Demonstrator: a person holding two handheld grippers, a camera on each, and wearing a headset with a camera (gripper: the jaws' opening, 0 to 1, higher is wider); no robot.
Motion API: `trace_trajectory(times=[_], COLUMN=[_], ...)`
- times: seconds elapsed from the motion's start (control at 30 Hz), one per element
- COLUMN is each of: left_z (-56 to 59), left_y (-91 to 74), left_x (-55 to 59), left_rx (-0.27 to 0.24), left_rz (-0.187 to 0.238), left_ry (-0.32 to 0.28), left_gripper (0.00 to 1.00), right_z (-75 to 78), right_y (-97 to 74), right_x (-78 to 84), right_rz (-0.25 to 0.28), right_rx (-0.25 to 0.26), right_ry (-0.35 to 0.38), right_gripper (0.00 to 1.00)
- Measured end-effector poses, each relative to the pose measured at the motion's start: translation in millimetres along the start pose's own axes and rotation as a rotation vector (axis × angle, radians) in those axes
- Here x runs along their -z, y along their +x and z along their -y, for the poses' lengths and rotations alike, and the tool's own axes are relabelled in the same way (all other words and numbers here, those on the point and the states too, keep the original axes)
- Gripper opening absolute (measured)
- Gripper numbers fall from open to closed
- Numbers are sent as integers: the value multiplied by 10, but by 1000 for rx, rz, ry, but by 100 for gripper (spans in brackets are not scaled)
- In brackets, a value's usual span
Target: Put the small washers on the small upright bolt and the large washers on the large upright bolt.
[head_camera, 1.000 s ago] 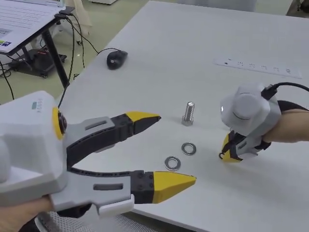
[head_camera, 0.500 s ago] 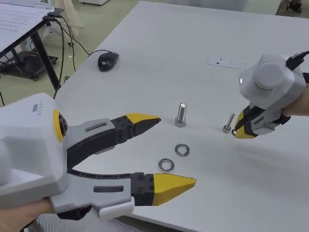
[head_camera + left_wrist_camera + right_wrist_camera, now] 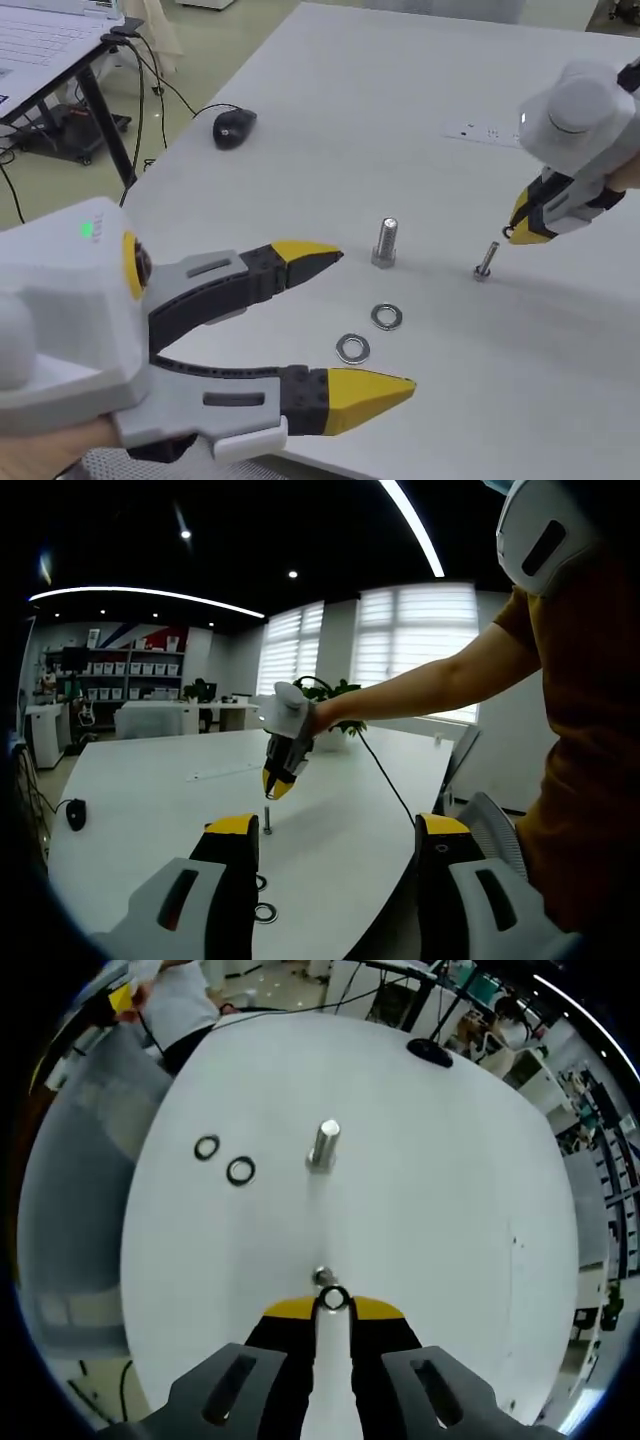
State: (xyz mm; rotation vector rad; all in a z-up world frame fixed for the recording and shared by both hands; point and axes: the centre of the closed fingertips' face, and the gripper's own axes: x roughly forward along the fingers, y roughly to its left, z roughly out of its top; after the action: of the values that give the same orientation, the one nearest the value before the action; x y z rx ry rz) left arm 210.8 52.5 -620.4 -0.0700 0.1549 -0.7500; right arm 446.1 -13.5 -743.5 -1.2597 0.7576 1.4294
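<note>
While the left gripper (image 3: 338,830) hangs wide open and empty over the near edge of the white worktop (image 3: 400,120), the right gripper (image 3: 522,230) is clenched on a small steel ring washer (image 3: 335,1298), held just above the small upright steel bolt (image 3: 485,260). The large upright steel bolt (image 3: 386,243) stands mid-worktop, and two large flat steel washers (image 3: 386,317) lie between it and the near edge.
</note>
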Motion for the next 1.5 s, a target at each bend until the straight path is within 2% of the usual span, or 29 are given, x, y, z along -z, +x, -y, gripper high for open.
trace_trajectory(times=[0.3, 0.93, 1.5], left_z=[-43, -54, -80], left_y=[6, -1, -30], left_x=[9, 39, 75], left_rx=[-11, -25, -39], left_rz=[-5, -3, -7], left_ry=[-3, -19, -32], left_gripper=[62, 62, 62], right_z=[-8, -27, -107], right_y=[132, 272, 513], right_x=[-16, 53, 122], right_rz=[-12, -31, -53], right_rx=[-31, -48, -60], right_ry=[-15, -9, -19], right_gripper=[12, 12, 13])
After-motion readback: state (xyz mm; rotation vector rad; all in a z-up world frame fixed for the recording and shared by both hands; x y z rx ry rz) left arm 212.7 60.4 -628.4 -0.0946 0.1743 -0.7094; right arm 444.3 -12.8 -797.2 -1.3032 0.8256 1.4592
